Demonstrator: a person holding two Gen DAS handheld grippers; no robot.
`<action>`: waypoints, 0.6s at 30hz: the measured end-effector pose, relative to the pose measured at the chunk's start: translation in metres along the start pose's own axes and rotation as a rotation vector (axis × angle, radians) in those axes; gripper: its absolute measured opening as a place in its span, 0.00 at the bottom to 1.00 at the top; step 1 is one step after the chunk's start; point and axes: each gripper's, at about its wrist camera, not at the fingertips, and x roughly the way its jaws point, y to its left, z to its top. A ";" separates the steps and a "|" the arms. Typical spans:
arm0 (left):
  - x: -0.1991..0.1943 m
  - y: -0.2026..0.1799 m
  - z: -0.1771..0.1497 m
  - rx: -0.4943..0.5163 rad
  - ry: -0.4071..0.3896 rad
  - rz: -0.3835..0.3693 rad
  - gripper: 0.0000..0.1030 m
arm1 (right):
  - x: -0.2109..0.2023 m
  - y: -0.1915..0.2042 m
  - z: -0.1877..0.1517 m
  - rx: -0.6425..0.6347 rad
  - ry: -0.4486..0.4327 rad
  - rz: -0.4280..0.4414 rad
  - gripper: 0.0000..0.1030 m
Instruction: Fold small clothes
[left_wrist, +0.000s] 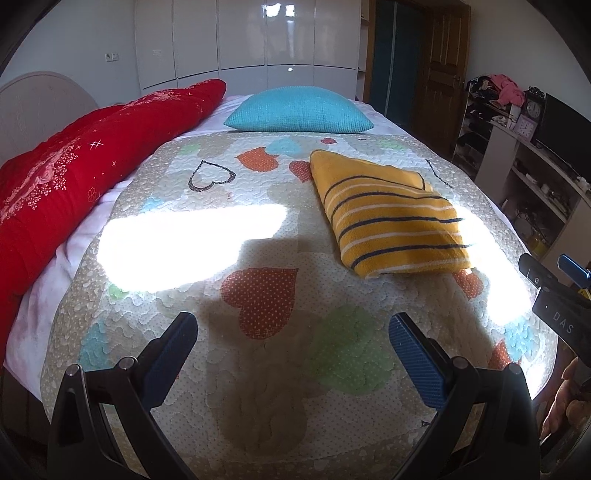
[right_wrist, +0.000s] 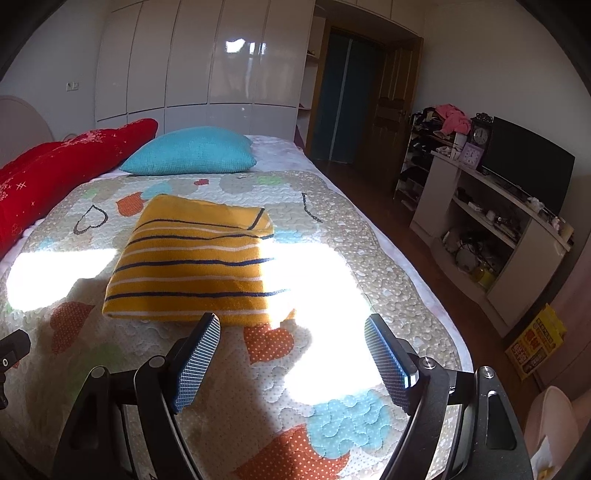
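A red blanket (left_wrist: 85, 162) lies along the left edge of the bed, with a teal pillow (left_wrist: 299, 110) at the far end of the heart-patterned quilt (left_wrist: 258, 229). The left tongs (left_wrist: 293, 332) hang spread wide and empty above the quilt. Right of centre the folded yellow striped garment (right_wrist: 195, 258) rests flat on the quilt, just beyond the right tongs (right_wrist: 291, 332), also spread and holding nothing.
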 end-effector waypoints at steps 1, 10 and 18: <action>0.001 -0.001 -0.001 0.001 0.004 -0.003 1.00 | 0.002 0.000 -0.001 0.002 0.007 0.000 0.82; 0.011 -0.002 -0.006 -0.004 0.032 -0.014 1.00 | 0.016 0.003 -0.007 -0.009 0.049 -0.016 0.82; 0.016 0.002 -0.008 -0.017 0.046 -0.016 1.00 | 0.024 0.008 -0.010 -0.024 0.066 -0.025 0.82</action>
